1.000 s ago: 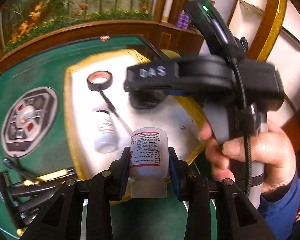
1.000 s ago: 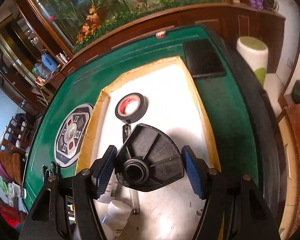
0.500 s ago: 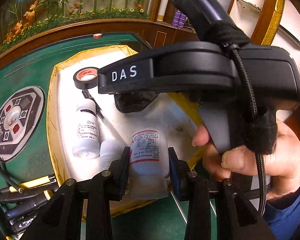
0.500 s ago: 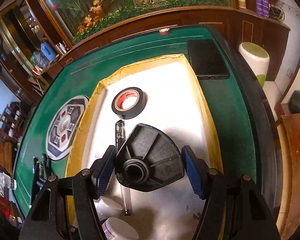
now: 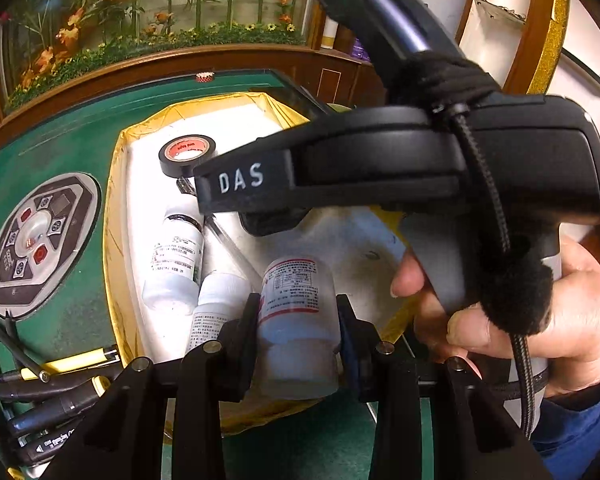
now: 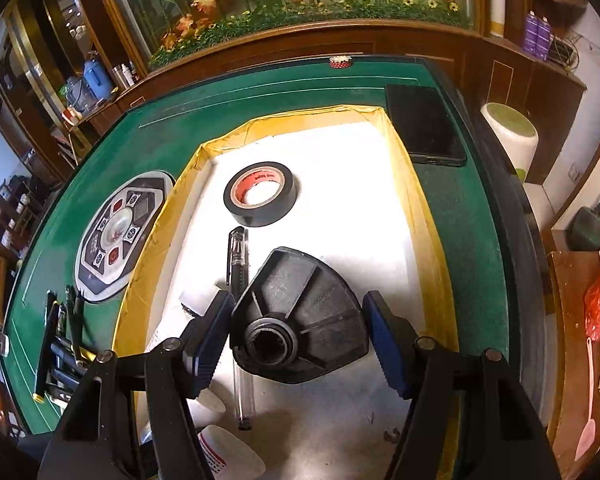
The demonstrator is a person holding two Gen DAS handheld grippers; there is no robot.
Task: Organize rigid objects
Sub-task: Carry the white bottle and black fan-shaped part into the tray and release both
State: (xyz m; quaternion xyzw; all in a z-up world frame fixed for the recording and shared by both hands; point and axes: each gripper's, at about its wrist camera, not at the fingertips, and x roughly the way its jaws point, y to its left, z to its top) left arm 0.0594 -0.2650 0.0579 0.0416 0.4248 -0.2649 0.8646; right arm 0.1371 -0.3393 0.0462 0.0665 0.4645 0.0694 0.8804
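Inside the tray [image 6: 428,216]: tape roll [image 6: 260,193] farthest from the right gripper [image 6: 298,334], pen [image 6: 239,280] nearer and left, bottles [image 5: 176,256] further left.

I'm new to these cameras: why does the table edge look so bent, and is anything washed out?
Left wrist view: fisheye lens curves the wooden ledge; the labelled bottle looks soft. Right wrist view: same bending; the white tray floor glares bright beyond the tape roll.
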